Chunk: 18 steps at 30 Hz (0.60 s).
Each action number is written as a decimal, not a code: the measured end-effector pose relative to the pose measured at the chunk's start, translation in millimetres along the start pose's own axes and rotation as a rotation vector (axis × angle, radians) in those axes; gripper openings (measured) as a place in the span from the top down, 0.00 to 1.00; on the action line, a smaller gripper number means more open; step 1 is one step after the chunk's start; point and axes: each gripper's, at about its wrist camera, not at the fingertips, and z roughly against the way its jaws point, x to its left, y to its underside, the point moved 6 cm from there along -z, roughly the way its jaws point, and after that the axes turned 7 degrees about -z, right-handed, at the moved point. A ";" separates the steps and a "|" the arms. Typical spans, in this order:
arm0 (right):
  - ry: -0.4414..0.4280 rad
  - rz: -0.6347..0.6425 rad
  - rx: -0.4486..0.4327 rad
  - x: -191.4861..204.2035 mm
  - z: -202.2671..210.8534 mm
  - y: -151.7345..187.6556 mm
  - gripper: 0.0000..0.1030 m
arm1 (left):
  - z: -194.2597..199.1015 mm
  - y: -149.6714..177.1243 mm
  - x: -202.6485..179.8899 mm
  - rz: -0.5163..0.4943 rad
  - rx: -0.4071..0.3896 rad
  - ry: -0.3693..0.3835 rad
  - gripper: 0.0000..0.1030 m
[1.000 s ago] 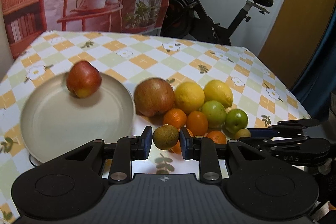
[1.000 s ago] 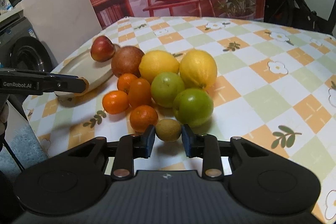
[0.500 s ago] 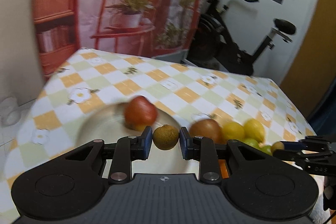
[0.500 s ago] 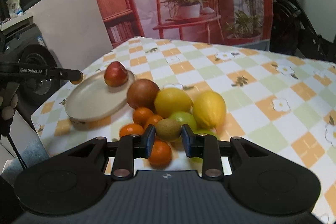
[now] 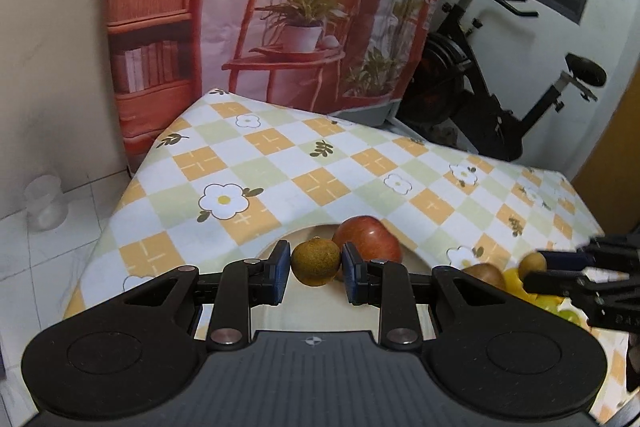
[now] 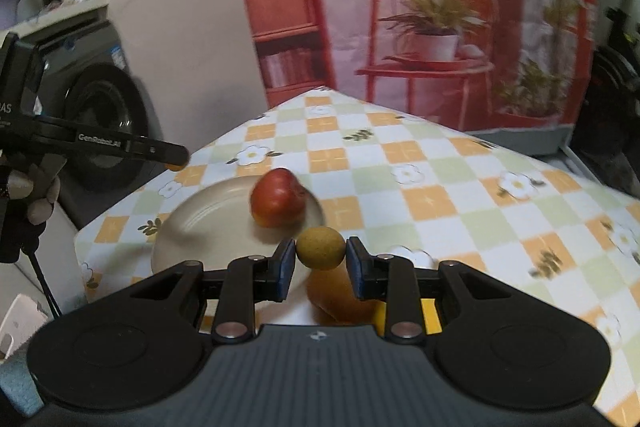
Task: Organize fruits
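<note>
Each gripper's fingers (image 5: 282,267) clamp a small brown-green fruit (image 5: 316,263) (plate (image 6: 208,227) below)

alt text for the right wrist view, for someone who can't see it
The right gripper is shut on a small brown-green fruit, held above a flowered checked tablecloth. Just beyond it a red apple sits on a beige plate, and the left gripper reaches in from the left.
</note>
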 end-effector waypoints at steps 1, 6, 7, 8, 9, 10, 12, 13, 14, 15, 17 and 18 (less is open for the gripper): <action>-0.002 0.014 0.007 4.1 -6.8 -1.6 0.71 | -4.3 2.7 1.1 -0.014 0.010 0.000 0.71; -0.016 0.044 0.046 21.5 -42.2 -3.4 0.71 | -24.3 11.6 9.6 -0.034 0.059 0.003 0.71; -0.017 0.050 0.059 24.2 -49.7 -2.4 0.71 | -27.2 12.8 10.7 -0.039 0.064 0.006 0.71; -0.017 0.057 0.076 27.3 -56.9 -0.7 0.71 | -31.3 14.0 11.0 -0.046 0.070 0.010 0.71; -0.016 0.065 0.094 30.5 -64.5 1.1 0.71 | -35.0 15.4 10.9 -0.052 0.076 0.013 0.71; -0.016 0.073 0.112 33.6 -71.1 3.5 0.71 | -38.7 16.4 11.7 -0.055 0.081 0.019 0.71; -0.016 0.091 0.139 37.4 -82.0 7.6 0.71 | -45.0 18.7 12.4 -0.059 0.092 0.027 0.71; -0.014 0.100 0.151 38.5 -86.8 9.3 0.71 | -48.4 19.9 13.3 -0.061 0.097 0.029 0.71; -0.011 0.104 0.160 38.7 -91.9 10.0 0.71 | -51.3 20.5 14.4 -0.064 0.101 0.029 0.71; -0.008 0.105 0.166 38.4 -95.5 10.4 0.71 | -53.7 20.5 15.6 -0.067 0.104 0.029 0.71; -0.003 0.104 0.171 37.2 -100.9 10.1 0.71 | -57.1 19.9 18.2 -0.066 0.105 0.028 0.71; 0.002 0.105 0.172 36.4 -103.4 9.7 0.71 | -58.9 19.5 19.5 -0.064 0.106 0.028 0.71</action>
